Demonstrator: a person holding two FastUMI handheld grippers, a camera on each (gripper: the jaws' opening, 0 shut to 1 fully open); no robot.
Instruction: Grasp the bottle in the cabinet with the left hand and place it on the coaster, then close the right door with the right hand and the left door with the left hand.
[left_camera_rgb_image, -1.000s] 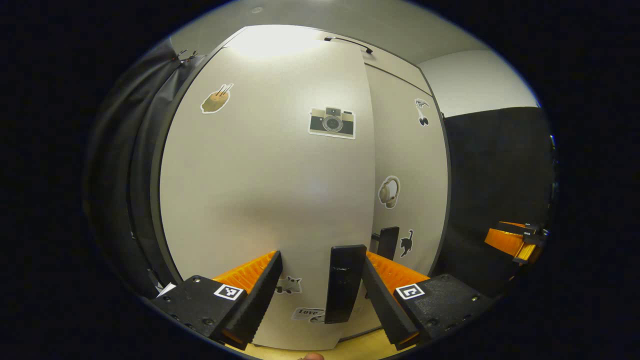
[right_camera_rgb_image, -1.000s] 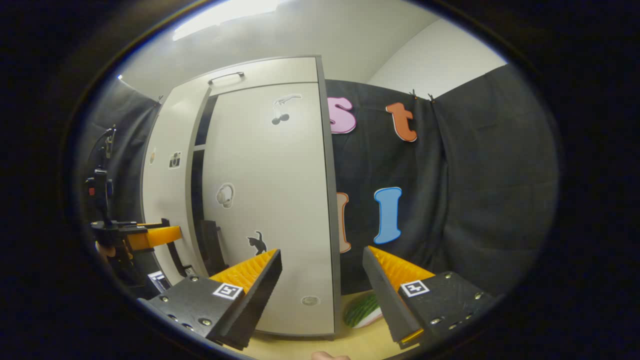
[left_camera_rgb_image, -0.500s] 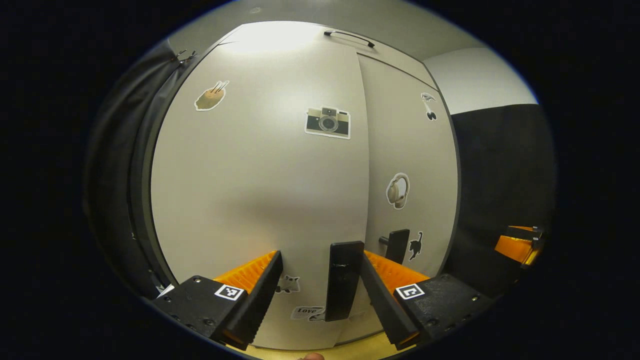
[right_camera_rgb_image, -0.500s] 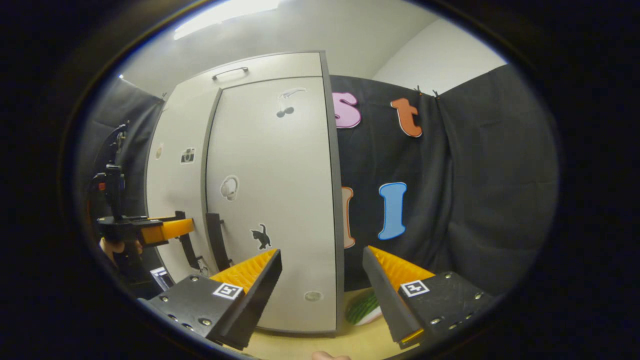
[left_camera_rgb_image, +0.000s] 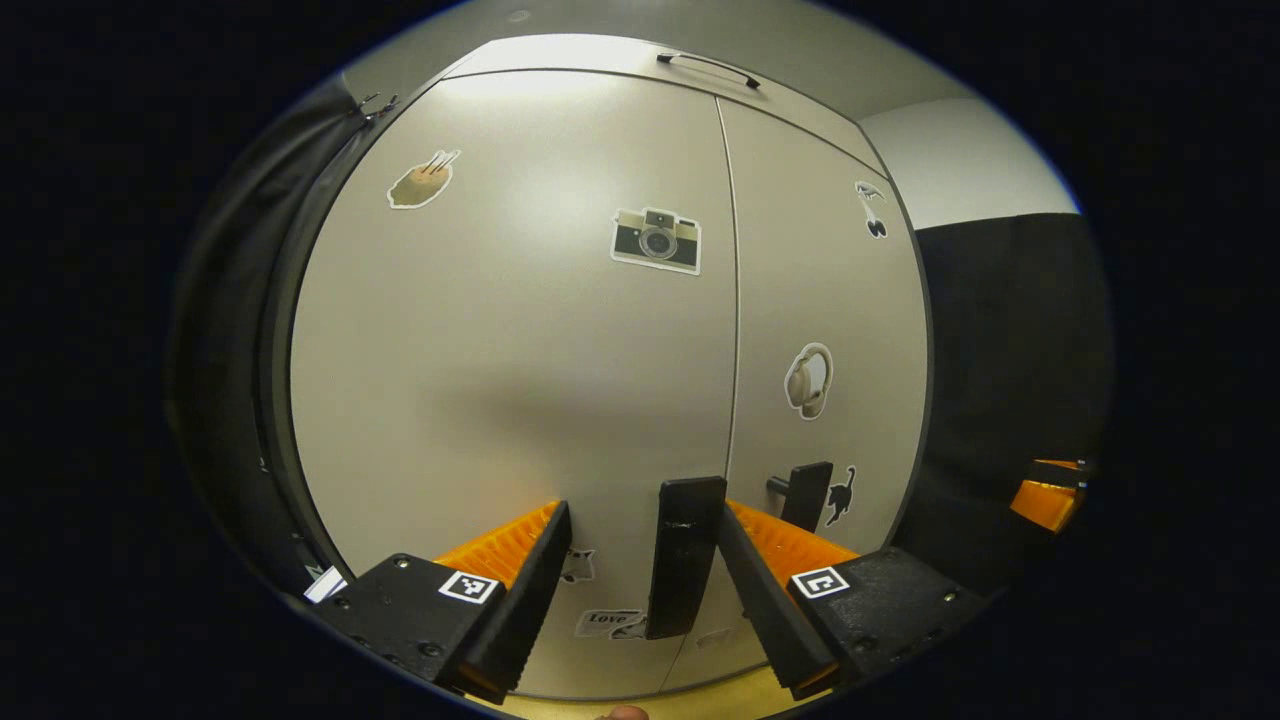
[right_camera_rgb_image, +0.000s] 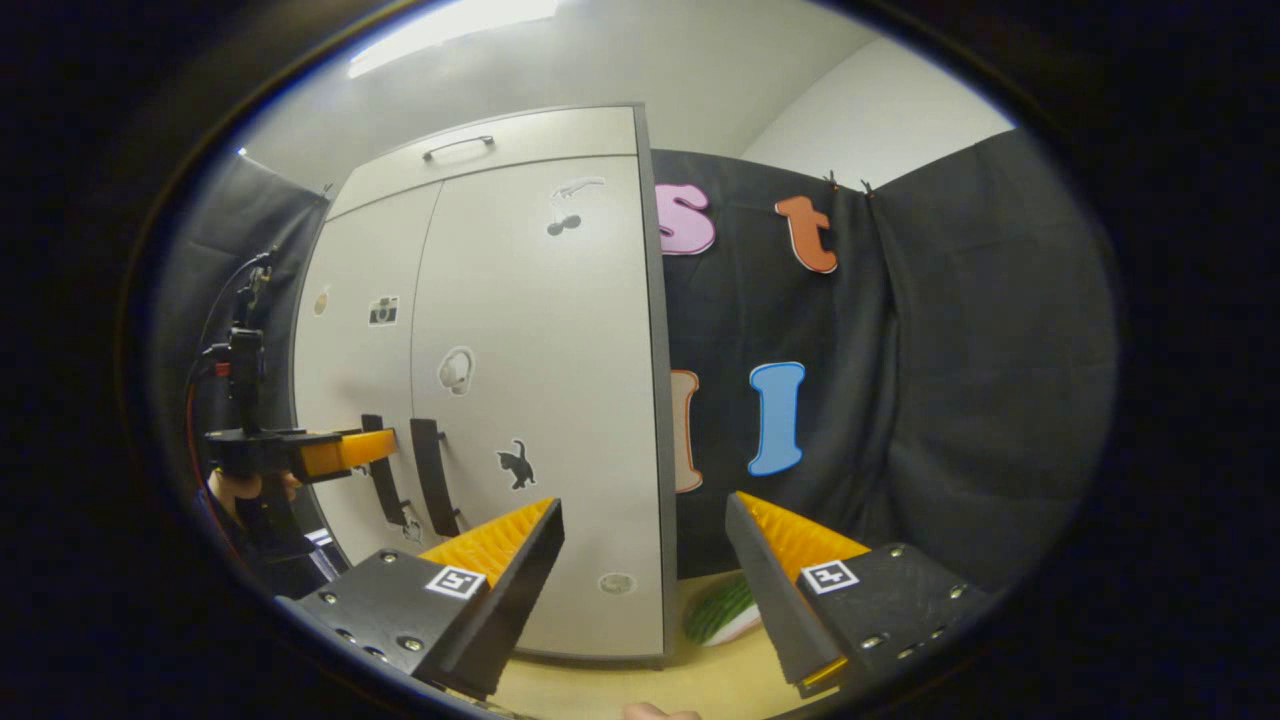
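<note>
The pale cabinet stands with its left door (left_camera_rgb_image: 520, 330) and right door (left_camera_rgb_image: 830, 300) flush, only a thin seam between them. My left gripper (left_camera_rgb_image: 642, 512) is open, and the left door's dark handle (left_camera_rgb_image: 685, 555) stands between its fingers, close to the right one. The right door's handle (left_camera_rgb_image: 808, 495) is just beyond. In the right gripper view the left gripper (right_camera_rgb_image: 330, 455), held by a hand (right_camera_rgb_image: 240, 490), points at the left door (right_camera_rgb_image: 360, 370). My right gripper (right_camera_rgb_image: 645, 505) is open and holds nothing, back from the right door (right_camera_rgb_image: 540, 330).
A green-striped flat piece (right_camera_rgb_image: 725, 610), perhaps the coaster, lies on the wooden table (right_camera_rgb_image: 620, 690) by the cabinet's right corner. Black cloth (right_camera_rgb_image: 900, 400) hangs to the right of the cabinet. The other gripper (left_camera_rgb_image: 1050, 495) shows far right in the left gripper view.
The left door has swung fully shut, closing the dark gap beside the right door. My left gripper followed it in; the right gripper barely moved.
</note>
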